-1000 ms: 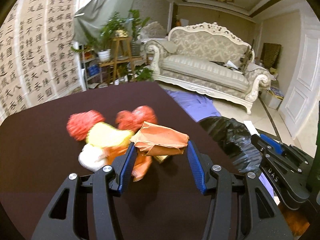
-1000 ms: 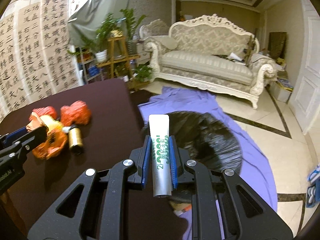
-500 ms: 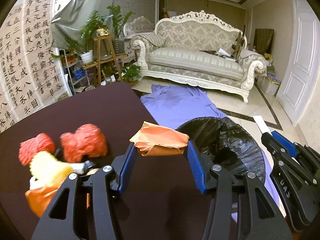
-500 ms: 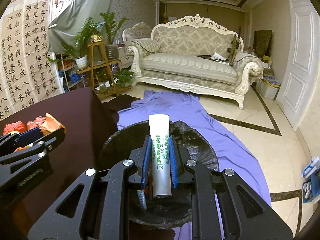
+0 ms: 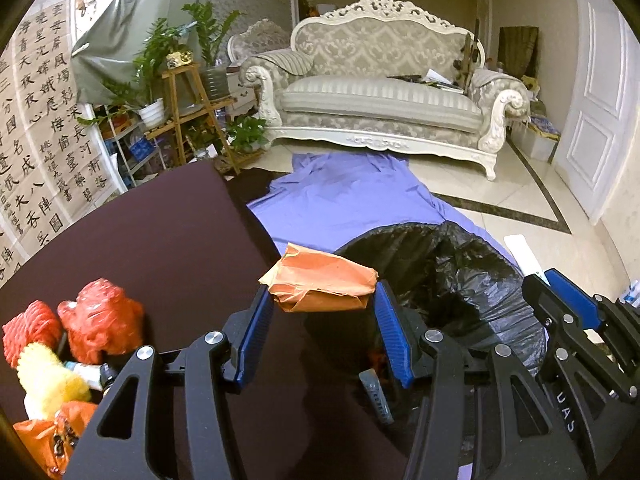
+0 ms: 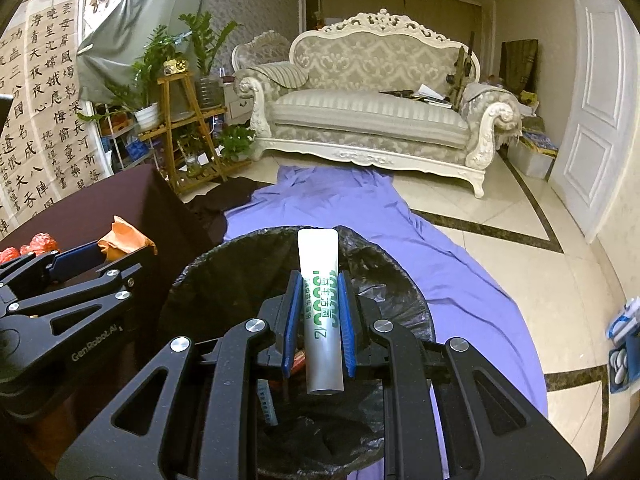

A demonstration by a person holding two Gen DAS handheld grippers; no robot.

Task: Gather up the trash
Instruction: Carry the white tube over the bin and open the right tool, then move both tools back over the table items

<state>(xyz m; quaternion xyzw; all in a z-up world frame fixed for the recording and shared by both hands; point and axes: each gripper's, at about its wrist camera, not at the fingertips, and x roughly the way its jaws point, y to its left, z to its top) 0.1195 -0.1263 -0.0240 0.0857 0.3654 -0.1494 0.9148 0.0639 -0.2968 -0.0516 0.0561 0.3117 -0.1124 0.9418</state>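
While tilted over the bin [image 6: 224, 264]: both grippers, left [image 5: 320, 316] and right [image 6: 319, 312].

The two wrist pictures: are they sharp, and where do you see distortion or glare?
Left wrist view: sharp, no motion blur; fisheye bends the white door and darkens the corners; the black bin bag shows small glossy highlights. Right wrist view: equally sharp, the print on the white tube is readable; the calligraphy wall curves at the edge; the floor tiles reflect soft light.
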